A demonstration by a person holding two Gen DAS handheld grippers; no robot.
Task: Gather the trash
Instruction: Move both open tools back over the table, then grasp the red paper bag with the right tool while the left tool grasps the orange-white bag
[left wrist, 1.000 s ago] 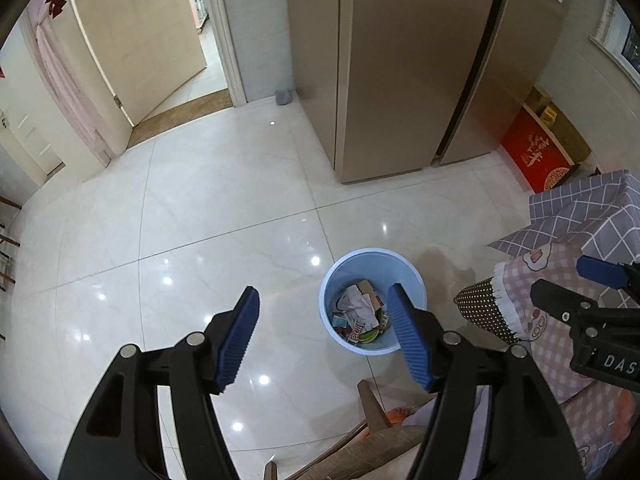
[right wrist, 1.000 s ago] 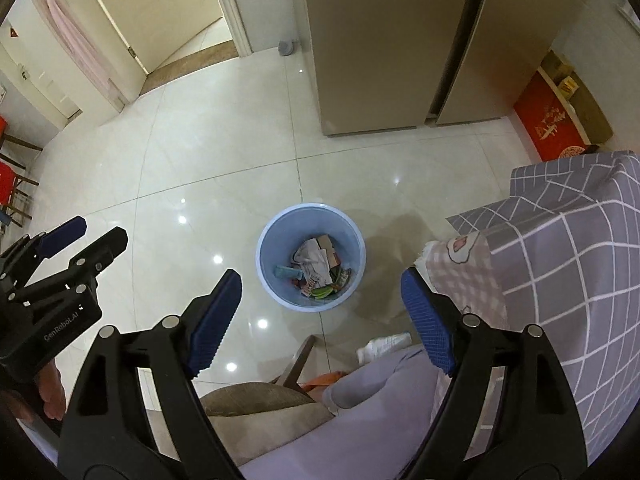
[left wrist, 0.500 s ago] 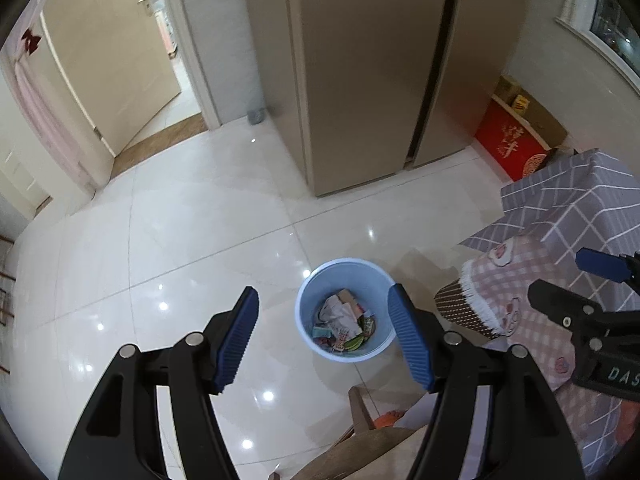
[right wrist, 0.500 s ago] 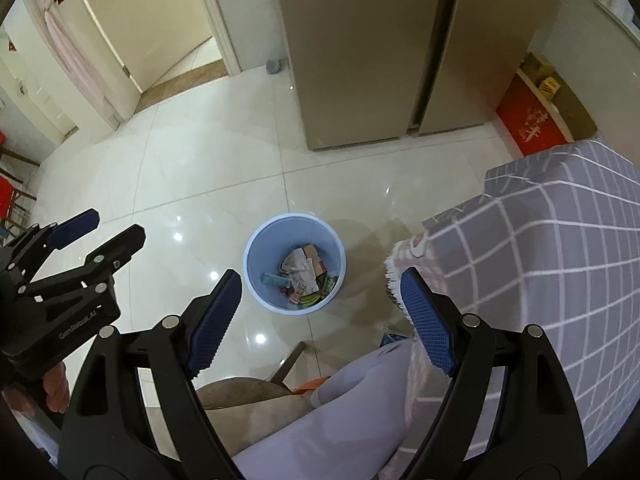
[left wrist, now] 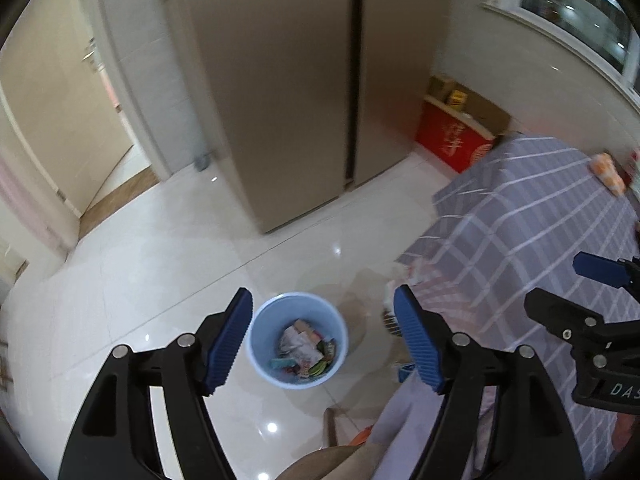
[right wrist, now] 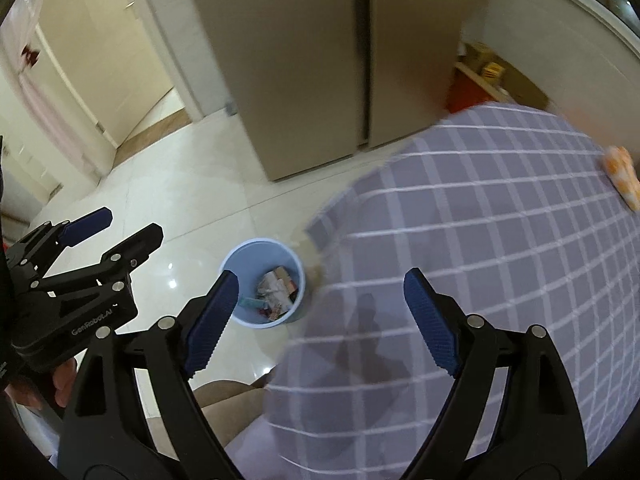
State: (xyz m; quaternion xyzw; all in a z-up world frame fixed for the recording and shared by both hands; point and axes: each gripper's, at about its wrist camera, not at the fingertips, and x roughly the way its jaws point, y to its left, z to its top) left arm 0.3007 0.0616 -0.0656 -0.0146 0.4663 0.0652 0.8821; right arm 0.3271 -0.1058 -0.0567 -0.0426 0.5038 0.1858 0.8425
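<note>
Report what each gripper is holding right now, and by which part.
Nothing is held. The left gripper and the right gripper both have empty jaws, opening wider, above the blue bin of trash.

Dim indoor light, glare spots on the glossy floor (left wrist: 160,264), motion blur throughout, strong fisheye bending at dark edges.

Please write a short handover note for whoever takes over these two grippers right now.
Left gripper: jaws opening, nothing between them.
Right gripper: jaws opening, also empty.
Blue bin stands on the tiled floor beside the table with the checked cloth; wrappers and paper scraps already lie inside it.
Left to do: an orange packet lies at the far right of the cloth, blurred; it looks like the next item to collect, though I cannot be sure it is trash.
</note>
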